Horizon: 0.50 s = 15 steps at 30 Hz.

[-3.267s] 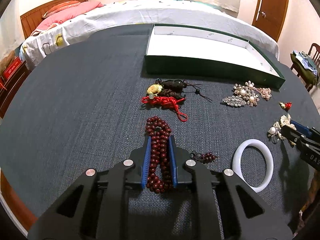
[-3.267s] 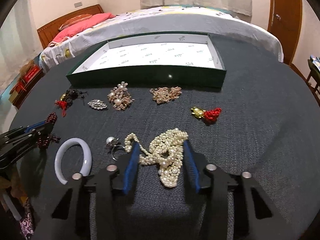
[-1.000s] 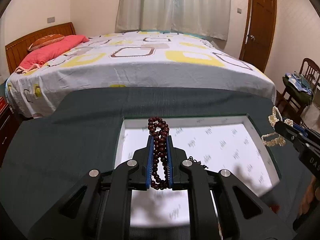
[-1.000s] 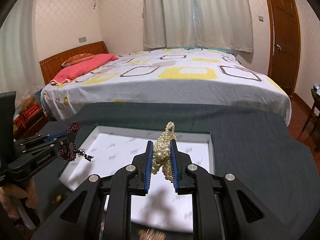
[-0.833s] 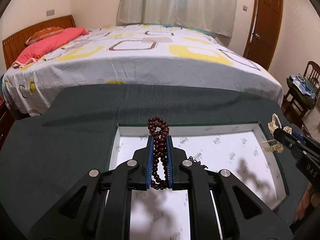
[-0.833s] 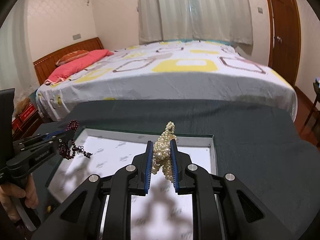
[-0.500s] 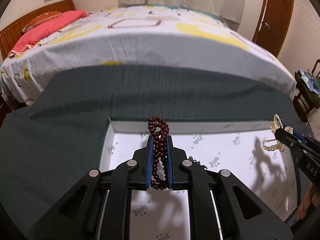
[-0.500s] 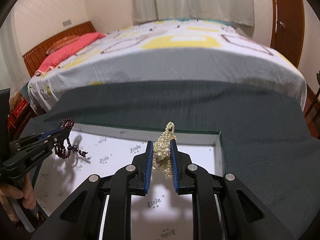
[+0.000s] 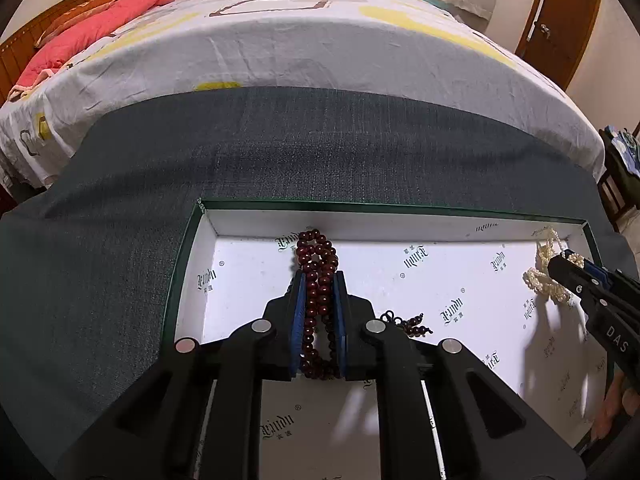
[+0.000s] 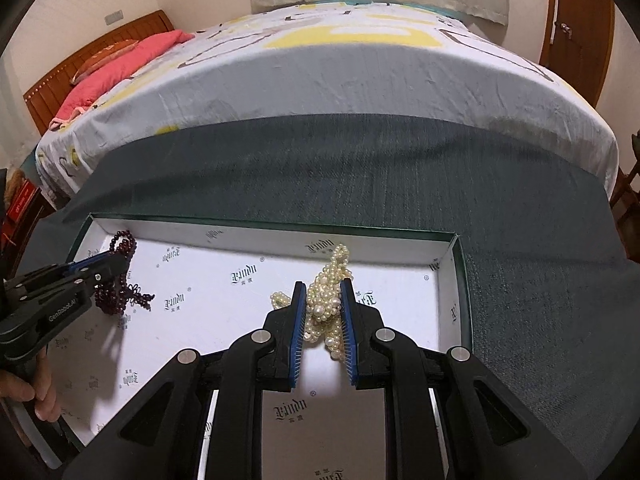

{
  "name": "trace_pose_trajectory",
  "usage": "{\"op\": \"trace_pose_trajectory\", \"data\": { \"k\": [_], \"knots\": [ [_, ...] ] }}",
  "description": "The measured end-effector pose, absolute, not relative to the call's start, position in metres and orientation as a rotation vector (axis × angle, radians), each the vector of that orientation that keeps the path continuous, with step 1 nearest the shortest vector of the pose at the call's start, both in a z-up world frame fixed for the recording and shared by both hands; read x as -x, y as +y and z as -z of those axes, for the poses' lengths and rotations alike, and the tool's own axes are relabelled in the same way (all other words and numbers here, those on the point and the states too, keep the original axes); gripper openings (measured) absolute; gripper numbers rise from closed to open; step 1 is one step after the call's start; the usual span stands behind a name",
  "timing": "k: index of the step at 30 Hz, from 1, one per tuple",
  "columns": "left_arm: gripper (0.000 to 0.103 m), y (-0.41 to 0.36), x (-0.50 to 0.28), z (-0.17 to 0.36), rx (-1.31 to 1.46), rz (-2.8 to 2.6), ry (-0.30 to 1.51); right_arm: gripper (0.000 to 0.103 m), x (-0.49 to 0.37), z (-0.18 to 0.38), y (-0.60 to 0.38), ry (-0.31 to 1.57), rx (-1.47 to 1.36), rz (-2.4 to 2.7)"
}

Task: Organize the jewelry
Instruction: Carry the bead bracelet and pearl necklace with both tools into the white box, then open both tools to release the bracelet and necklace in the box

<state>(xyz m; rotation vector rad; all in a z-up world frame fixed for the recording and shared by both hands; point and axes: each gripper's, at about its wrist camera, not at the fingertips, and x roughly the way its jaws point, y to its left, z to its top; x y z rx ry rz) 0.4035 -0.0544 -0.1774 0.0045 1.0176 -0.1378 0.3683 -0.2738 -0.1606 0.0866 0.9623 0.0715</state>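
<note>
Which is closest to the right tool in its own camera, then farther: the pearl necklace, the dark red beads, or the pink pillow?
1. The pearl necklace: between the fingers of the right tool, over the box's right part.
2. The dark red beads: to the left, in the left tool, over the box's left end.
3. The pink pillow: far off, upper left, on the bed.

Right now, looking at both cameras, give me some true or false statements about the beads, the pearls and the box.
1. The left gripper holds dark red beads. True.
2. The right gripper is empty. False: pearls sit between its fingers.
3. Both grippers are over the green box. True.
4. The box lining is plain black. False: it is white with printed logos.
5. A bed lies beyond the table. True.
</note>
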Motion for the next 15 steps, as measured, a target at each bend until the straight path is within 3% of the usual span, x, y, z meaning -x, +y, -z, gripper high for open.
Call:
{"op": "trace_pose_trajectory", "data": {
  "k": [3,4,6,15],
  "knots": [
    [0.032,-0.053,-0.403,0.178,0.006,0.137,1.023,0.024,-0.370,0.162,-0.275,0.974,-0.092,-0.067],
    [0.040,-0.053,-0.403,0.178,0.008,0.139,1.023,0.037,-0.370,0.161,-0.275,0.971,-0.093,-0.067],
    [0.050,-0.053,-0.403,0.176,0.008,0.137,1.017,0.051,-0.369,0.158,-0.275,0.953,-0.088,-0.061],
    [0.063,-0.056,-0.380,0.153,-0.026,0.127,0.896,0.053,-0.348,0.136,-0.269,0.846,-0.045,-0.032]
  ]
}}
